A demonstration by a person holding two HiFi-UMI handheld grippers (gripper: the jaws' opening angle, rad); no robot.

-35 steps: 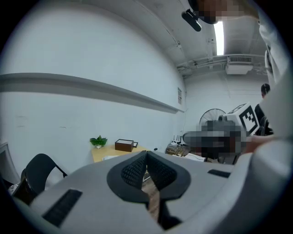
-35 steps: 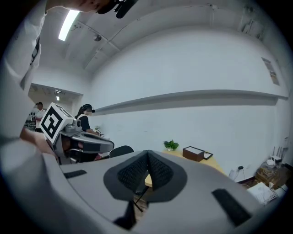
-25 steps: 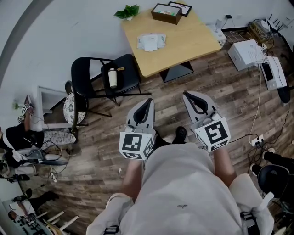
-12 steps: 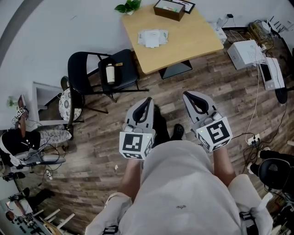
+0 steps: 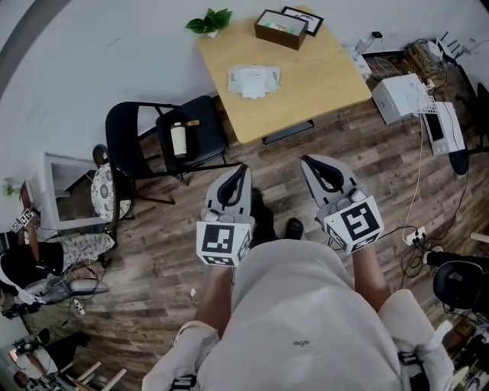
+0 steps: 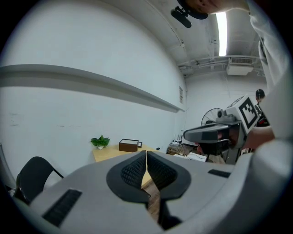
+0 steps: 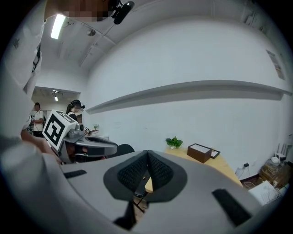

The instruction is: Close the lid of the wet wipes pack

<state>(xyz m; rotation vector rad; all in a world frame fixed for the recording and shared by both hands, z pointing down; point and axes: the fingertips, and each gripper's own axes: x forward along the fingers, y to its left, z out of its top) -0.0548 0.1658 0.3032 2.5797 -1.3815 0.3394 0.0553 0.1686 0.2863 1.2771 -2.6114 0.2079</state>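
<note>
The wet wipes pack (image 5: 254, 80) is a white packet lying on the wooden table (image 5: 321, 72) at the top of the head view; its lid is too small to make out. My left gripper (image 5: 243, 169) and right gripper (image 5: 306, 160) are held side by side over the wood floor, well short of the table. Both are shut with nothing between the pads. In the left gripper view the shut left gripper (image 6: 146, 153) points at the table (image 6: 107, 153). The right gripper (image 7: 147, 153) in its own view is shut as well, its pads meeting.
A brown box (image 5: 280, 28), a picture frame behind it and a small plant (image 5: 210, 21) stand at the table's far edge. A black chair (image 5: 164, 137) with a bottle (image 5: 179, 140) on it stands left of the table. White boxes (image 5: 401, 95) and cables lie at the right.
The table, chair and floor have slid down in the head view, so the person and both grippers have moved closer to the table. Both grippers have stayed shut.
</note>
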